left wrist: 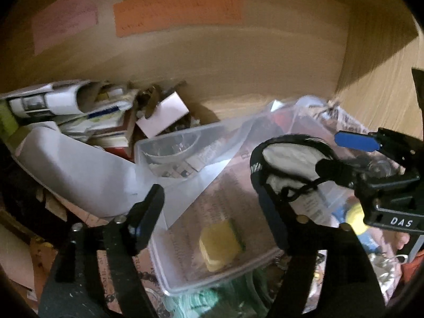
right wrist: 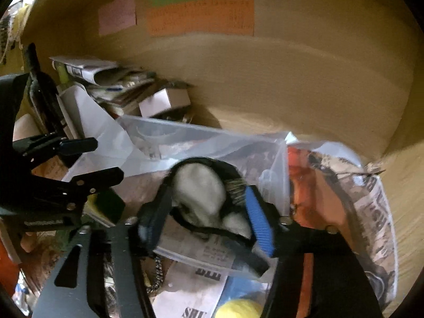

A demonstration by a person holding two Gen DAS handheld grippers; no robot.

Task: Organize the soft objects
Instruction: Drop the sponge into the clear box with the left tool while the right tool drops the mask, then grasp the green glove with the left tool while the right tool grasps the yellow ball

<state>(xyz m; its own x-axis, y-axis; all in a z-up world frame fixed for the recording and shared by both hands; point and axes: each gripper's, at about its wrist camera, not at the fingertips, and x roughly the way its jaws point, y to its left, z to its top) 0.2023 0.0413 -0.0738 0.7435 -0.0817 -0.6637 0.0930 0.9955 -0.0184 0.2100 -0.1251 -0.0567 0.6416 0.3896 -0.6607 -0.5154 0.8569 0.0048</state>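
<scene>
A clear plastic tub (left wrist: pixel 169 273) sits among clutter, with a yellow sponge (left wrist: pixel 220 246) in it. My right gripper (right wrist: pixel 204 220) is shut on a white soft pad edged in black (right wrist: pixel 201 193) and holds it over the tub's right side; the pad also shows in the left wrist view (left wrist: pixel 288 156). My left gripper (left wrist: pixel 212 201) is open and empty, its fingers either side of the tub above the sponge. In the left wrist view the right gripper (left wrist: pixel 344 159) comes in from the right. A yellow soft ball (right wrist: pixel 238 308) lies low under the right gripper.
A stack of papers and small boxes (left wrist: pixel 79 114) lies at the back left against a tan wall with coloured notes (left wrist: pixel 180 10). A crumpled printed bag (right wrist: pixel 365 206) and newspaper lie at the right. A white sheet (left wrist: pixel 74 175) lies left of the tub.
</scene>
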